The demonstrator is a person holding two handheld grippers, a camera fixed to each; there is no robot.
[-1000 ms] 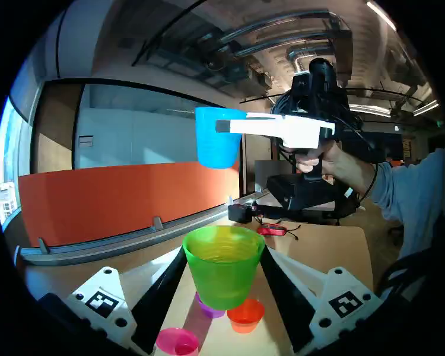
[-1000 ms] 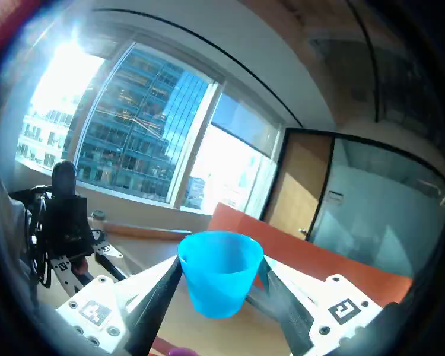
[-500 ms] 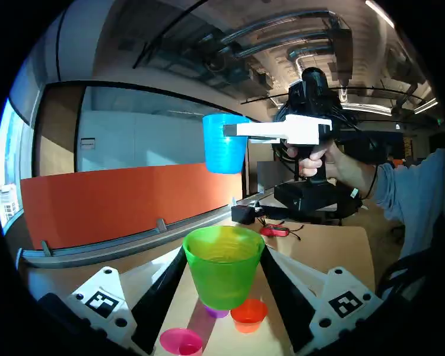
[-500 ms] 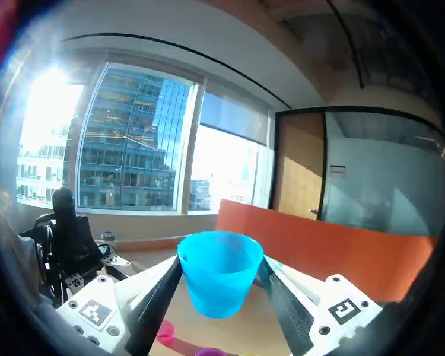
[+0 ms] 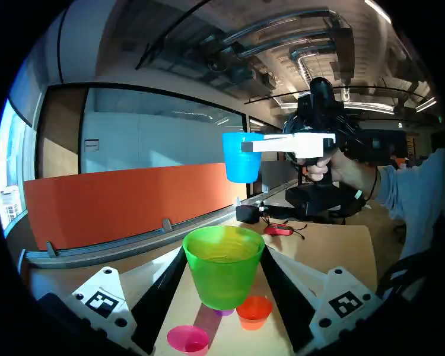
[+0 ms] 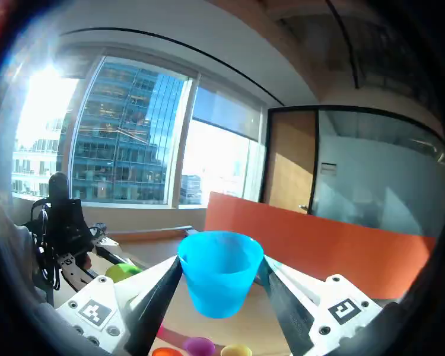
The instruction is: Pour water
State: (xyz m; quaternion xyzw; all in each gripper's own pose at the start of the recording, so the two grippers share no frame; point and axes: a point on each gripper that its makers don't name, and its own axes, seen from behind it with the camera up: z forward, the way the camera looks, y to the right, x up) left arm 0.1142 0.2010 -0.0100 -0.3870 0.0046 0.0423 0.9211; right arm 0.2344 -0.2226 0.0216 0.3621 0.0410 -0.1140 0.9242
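In the left gripper view my left gripper [image 5: 222,264] is shut on an upright, translucent green cup [image 5: 223,279] held above the wooden table [image 5: 335,243]. Farther off and higher, a person's hand [image 5: 326,169] holds my right gripper [image 5: 249,144], shut on a blue cup [image 5: 241,158] that stands upright in the air. In the right gripper view the blue cup [image 6: 220,279] sits between the right gripper's [image 6: 220,267] fingers. At the far left there, the left gripper [image 6: 107,254] carries the green cup [image 6: 121,272].
Small pink [image 5: 188,339], purple [image 5: 224,311] and orange [image 5: 254,310] cups stand on the table below the green cup. Purple [image 6: 199,345] and yellow [image 6: 235,350] cups show under the blue cup. An orange partition [image 5: 115,202] runs along the table's far edge; black gear [image 5: 317,199] sits at its end.
In the left gripper view the blue cup and right gripper have drifted right and look smaller. The right gripper view has dipped, bringing the green cup and the small cups into sight.
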